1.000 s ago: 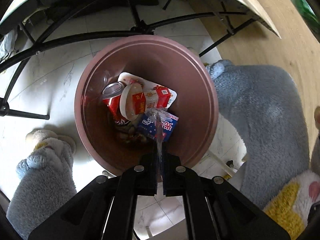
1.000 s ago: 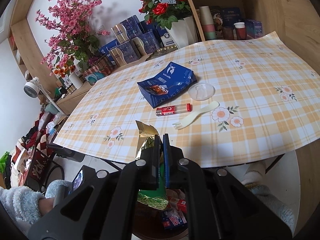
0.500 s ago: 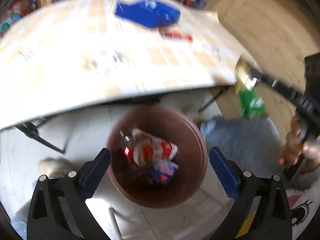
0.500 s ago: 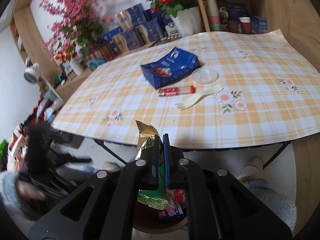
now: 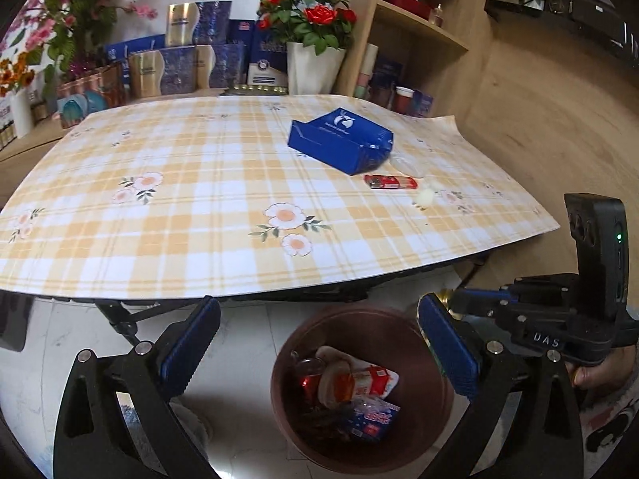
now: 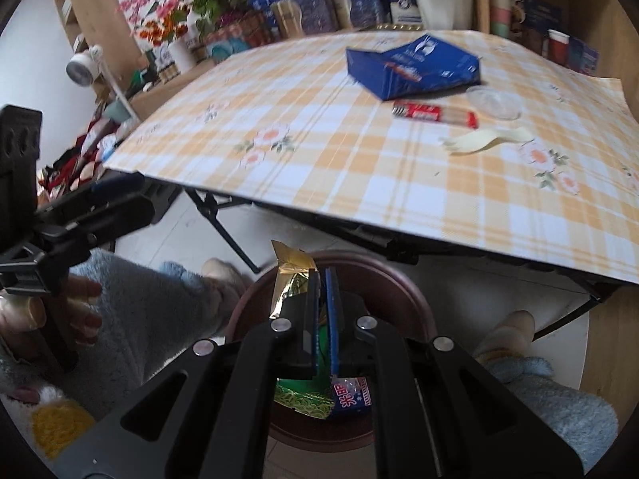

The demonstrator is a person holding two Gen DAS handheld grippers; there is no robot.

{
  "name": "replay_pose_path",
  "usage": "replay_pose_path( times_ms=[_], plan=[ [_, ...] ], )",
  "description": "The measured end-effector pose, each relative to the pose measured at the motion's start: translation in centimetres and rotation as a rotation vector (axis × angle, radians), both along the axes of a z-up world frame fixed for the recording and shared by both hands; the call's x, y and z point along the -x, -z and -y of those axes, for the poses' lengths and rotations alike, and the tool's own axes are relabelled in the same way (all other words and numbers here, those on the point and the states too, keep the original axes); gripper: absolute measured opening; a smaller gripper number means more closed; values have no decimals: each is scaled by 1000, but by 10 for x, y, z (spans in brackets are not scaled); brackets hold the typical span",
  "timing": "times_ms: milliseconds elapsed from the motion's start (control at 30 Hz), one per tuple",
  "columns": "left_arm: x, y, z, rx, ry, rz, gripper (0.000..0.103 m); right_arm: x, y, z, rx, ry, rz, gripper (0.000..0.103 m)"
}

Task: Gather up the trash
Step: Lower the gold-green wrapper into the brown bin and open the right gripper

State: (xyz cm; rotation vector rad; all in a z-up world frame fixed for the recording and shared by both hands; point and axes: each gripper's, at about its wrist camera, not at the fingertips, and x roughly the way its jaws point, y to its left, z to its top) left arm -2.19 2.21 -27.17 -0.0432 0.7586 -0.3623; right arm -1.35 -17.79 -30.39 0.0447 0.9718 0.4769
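Left gripper [image 5: 317, 353] is hanging with fingers spread, empty. Right gripper [image 6: 322, 303] fingers are pinching a gold-green wrapper [image 6: 289, 283] over the bin [image 6: 399, 287], table [image 6: 359, 167] at 12 o'clock.

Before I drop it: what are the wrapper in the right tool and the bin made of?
Wrapper: looks like metallised foil-plastic film, shiny gold outside with green print, creased and crinkled. Bin: probably moulded plastic, smooth reddish-brown with a soft sheen; glazed ceramic can't be ruled out.

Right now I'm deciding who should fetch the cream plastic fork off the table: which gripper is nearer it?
Probably right. The right gripper hangs over the bin below the table edge facing the fork; the left gripper hovers open, seemingly farther along that edge.
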Motion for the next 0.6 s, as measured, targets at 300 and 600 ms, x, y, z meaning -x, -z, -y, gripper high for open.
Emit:
replay_pose_path(
  times_ms=[300, 600],
  plan=[
    [8, 8, -5, -36, -47, 43, 97, -5, 36, -7, 60, 3, -98, 8],
    [9, 13, 5, -68, -16, 39, 97, -6, 43, -11, 84, -4, -117, 23]
  ],
)
